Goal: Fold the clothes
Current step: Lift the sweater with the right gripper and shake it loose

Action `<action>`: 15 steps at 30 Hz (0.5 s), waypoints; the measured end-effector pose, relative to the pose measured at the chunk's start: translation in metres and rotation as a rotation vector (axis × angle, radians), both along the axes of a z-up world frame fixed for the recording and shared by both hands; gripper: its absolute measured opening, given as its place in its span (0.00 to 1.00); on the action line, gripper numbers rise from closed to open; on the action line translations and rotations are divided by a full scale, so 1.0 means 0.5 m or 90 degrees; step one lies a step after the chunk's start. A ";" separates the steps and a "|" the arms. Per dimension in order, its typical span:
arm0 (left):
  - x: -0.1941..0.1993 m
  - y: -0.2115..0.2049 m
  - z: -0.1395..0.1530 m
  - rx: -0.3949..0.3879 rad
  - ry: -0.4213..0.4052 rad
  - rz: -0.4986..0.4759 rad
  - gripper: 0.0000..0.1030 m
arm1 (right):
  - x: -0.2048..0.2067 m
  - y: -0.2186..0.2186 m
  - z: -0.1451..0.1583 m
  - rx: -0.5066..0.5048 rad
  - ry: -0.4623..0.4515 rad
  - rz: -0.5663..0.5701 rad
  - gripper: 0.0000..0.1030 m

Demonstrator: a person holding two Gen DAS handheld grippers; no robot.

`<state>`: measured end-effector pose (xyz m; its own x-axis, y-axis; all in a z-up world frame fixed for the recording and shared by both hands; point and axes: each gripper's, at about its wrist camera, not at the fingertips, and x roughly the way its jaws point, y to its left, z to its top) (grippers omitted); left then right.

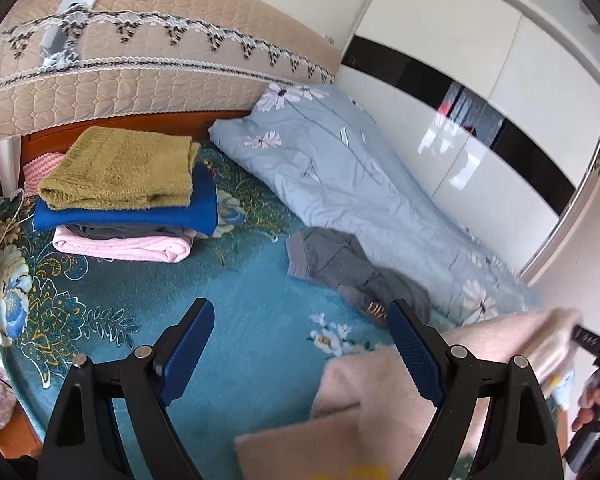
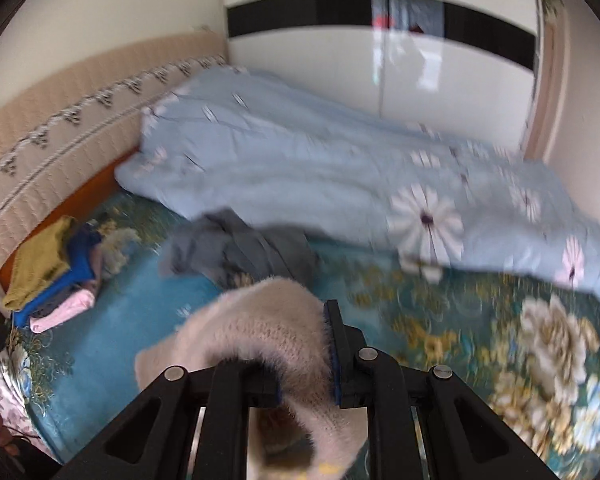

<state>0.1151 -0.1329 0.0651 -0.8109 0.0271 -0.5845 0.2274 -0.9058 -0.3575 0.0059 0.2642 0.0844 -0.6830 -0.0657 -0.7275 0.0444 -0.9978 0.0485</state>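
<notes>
The fuzzy pink sweater (image 2: 260, 344) is pinched by the right gripper (image 2: 304, 360) above the bed (image 1: 240, 320); the left gripper (image 1: 300, 352) is spread empty. Loose knit could easily be dropped or bunched.

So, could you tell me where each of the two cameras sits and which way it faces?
Left wrist: mounted behind the open left gripper, facing across the bed toward the headboard, folded stack and wardrobe; the person's right hand shows at the right edge.
Right wrist: behind the right gripper, shut on the fuzzy pink garment, facing the blue duvet and wardrobe; only the gripper itself shows.
Shared: stack, grey clothing, duvet, wardrobe, pink garment.
</notes>
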 end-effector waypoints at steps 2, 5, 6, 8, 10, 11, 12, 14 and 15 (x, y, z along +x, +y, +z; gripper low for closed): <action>-0.014 0.013 -0.013 -0.015 -0.025 -0.013 0.86 | -0.014 0.050 -0.057 -0.008 -0.032 -0.026 0.17; -0.037 0.040 -0.031 -0.040 -0.055 -0.037 0.86 | -0.032 0.111 -0.116 -0.019 -0.065 -0.057 0.17; -0.044 0.052 -0.037 -0.048 -0.063 -0.048 0.86 | -0.037 0.125 -0.128 -0.024 -0.072 -0.065 0.17; -0.058 0.083 -0.052 -0.071 -0.084 -0.082 0.86 | -0.046 0.152 -0.152 -0.035 -0.087 -0.080 0.17; -0.071 0.121 -0.070 -0.099 -0.108 -0.129 0.86 | -0.056 0.179 -0.176 -0.045 -0.102 -0.095 0.17; -0.077 0.141 -0.078 -0.113 -0.121 -0.153 0.86 | -0.061 0.193 -0.188 -0.050 -0.109 -0.103 0.17; -0.080 0.164 -0.087 -0.134 -0.130 -0.179 0.86 | -0.066 0.207 -0.200 -0.056 -0.116 -0.111 0.17; -0.086 0.213 -0.104 -0.177 -0.149 -0.232 0.86 | -0.068 0.212 -0.204 -0.062 -0.122 -0.116 0.17; -0.089 0.237 -0.113 -0.199 -0.159 -0.258 0.86 | -0.073 0.214 -0.204 -0.064 -0.123 -0.116 0.17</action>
<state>0.0705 -0.0145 0.0085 -0.6083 0.1023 -0.7871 -0.1175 -0.9923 -0.0382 -0.0309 0.3712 -0.0173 -0.5396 -0.0334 -0.8413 -0.1549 -0.9782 0.1382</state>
